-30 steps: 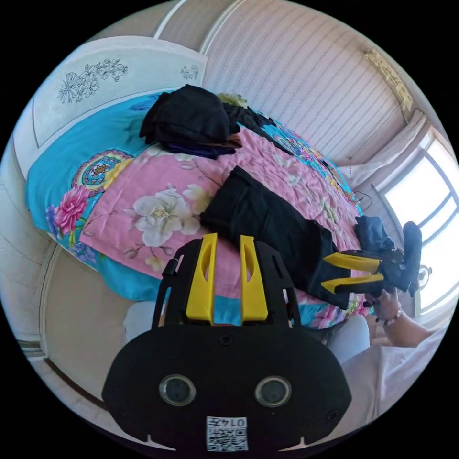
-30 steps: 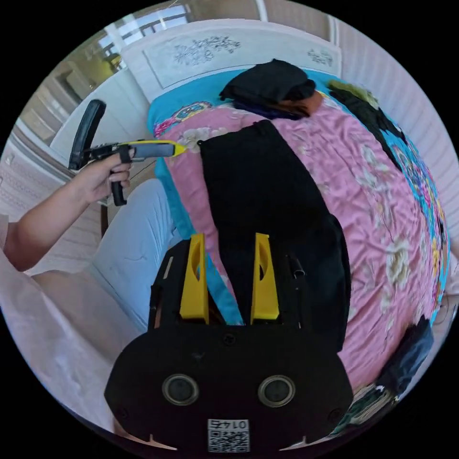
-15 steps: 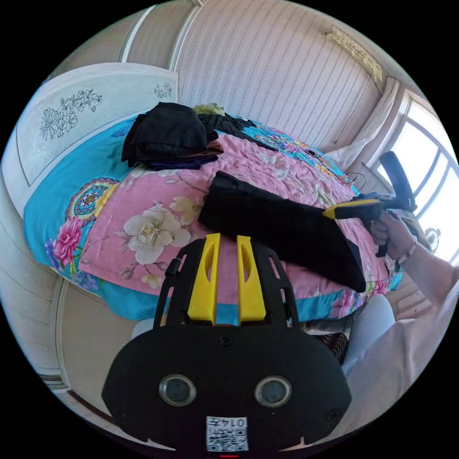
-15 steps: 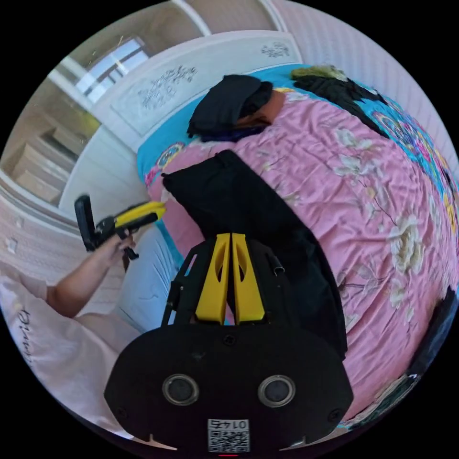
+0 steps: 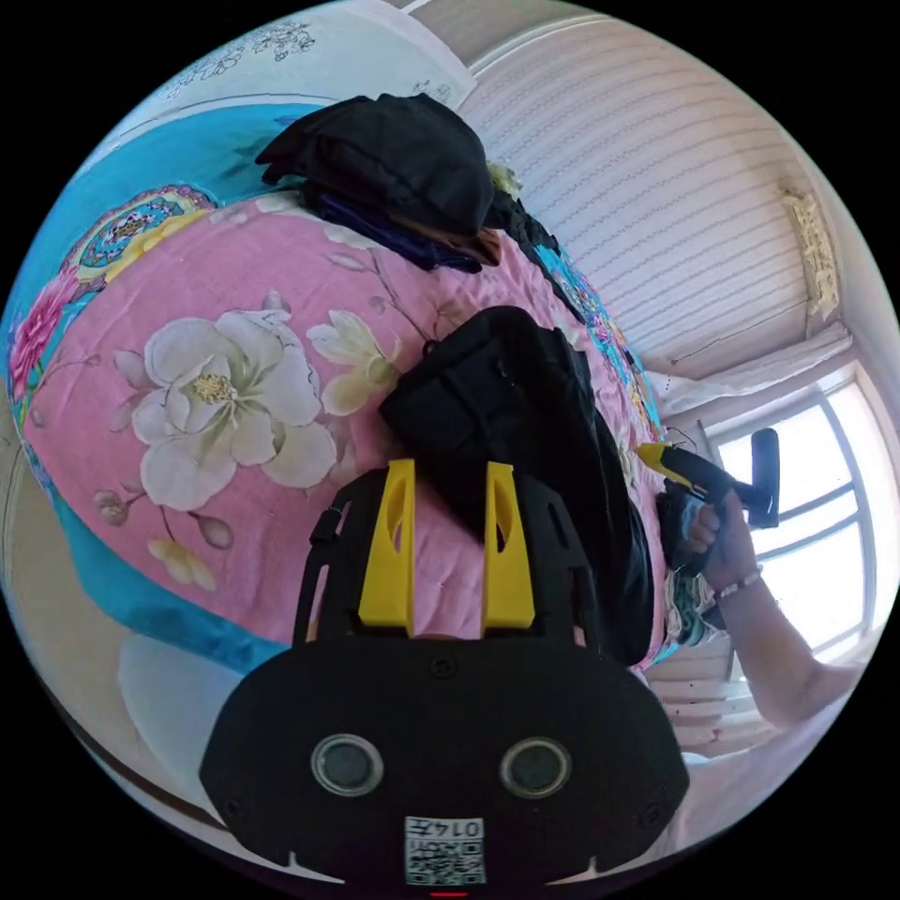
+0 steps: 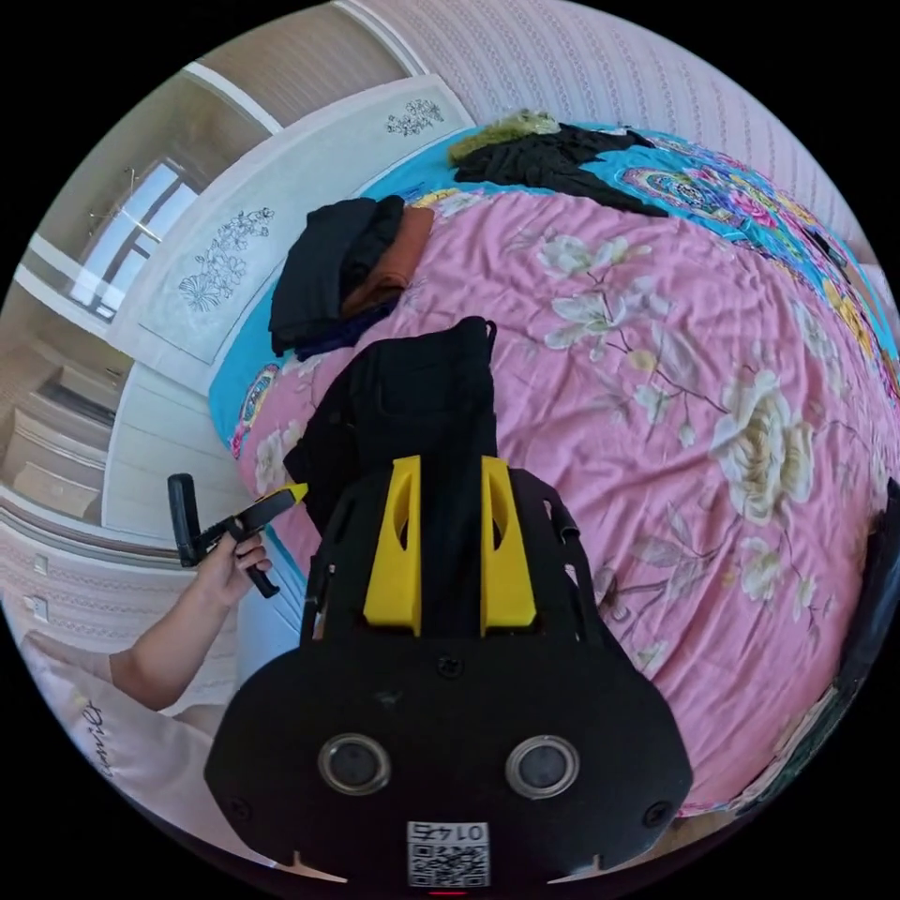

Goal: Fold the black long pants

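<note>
Your left gripper (image 5: 448,487) has its jaws parted over the pants (image 5: 520,412), gripping nothing; your right gripper (image 6: 450,487) likewise; the pants lie folded on the bed (image 6: 675,375).

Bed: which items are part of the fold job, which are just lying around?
In the job:
black pants
left gripper, open
right gripper, open

Lying about:
pile of folded clothes near the headboard
dark garment at the far side
</note>
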